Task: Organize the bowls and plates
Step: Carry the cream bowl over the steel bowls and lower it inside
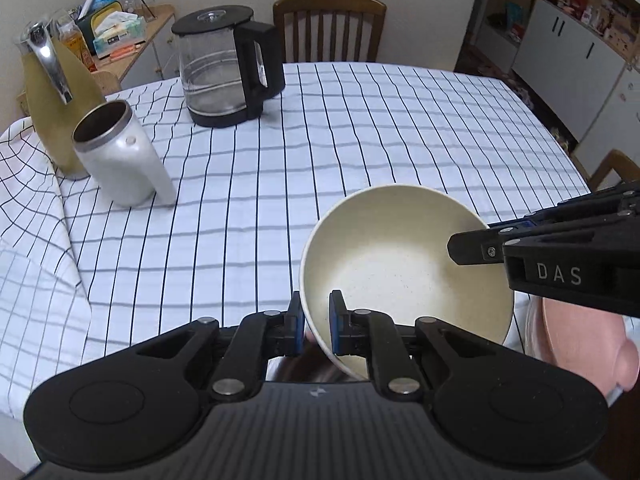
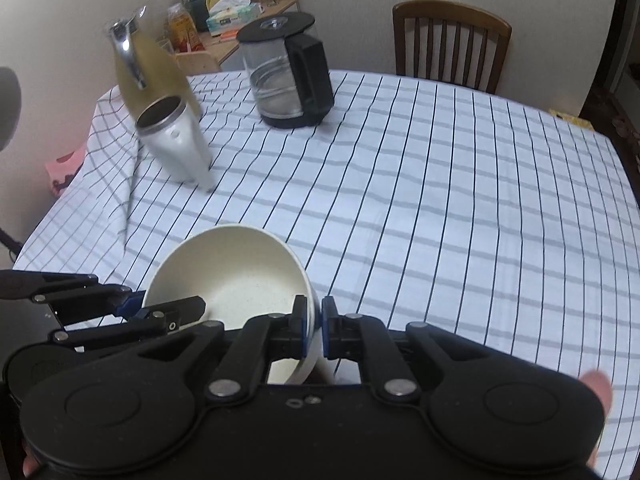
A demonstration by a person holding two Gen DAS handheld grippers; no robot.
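Left gripper (image 1: 315, 322): black, blue pads, pinching the near-left rim of the cream bowl (image 1: 400, 272), one pad inside the wall and one outside. Right gripper (image 2: 311, 326): same make, pinching the opposite rim of the same bowl in like fashion; its finger, seen from the left wrist camera, reaches over the bowl's right edge. Cream bowl: speckled interior, empty, tilted, held between both grippers above the near edge of the worktop (image 1: 360, 140), clear of the cloth. Worktop: covered by a white tablecloth with a dark grid pattern. White jug (image 1: 120, 156): open top, metal rim, well beyond the bowl to the left. Yellow carafe (image 1: 60, 108): chrome handle, just behind the white jug. Glass kettle (image 1: 224, 68): black lid, handle and base, beyond the bowl at the far side of the worktop. Pink plate (image 1: 568, 332): just right of the bowl, partly hidden by it. Wooden chair (image 1: 330, 28): behind the worktop's far edge.
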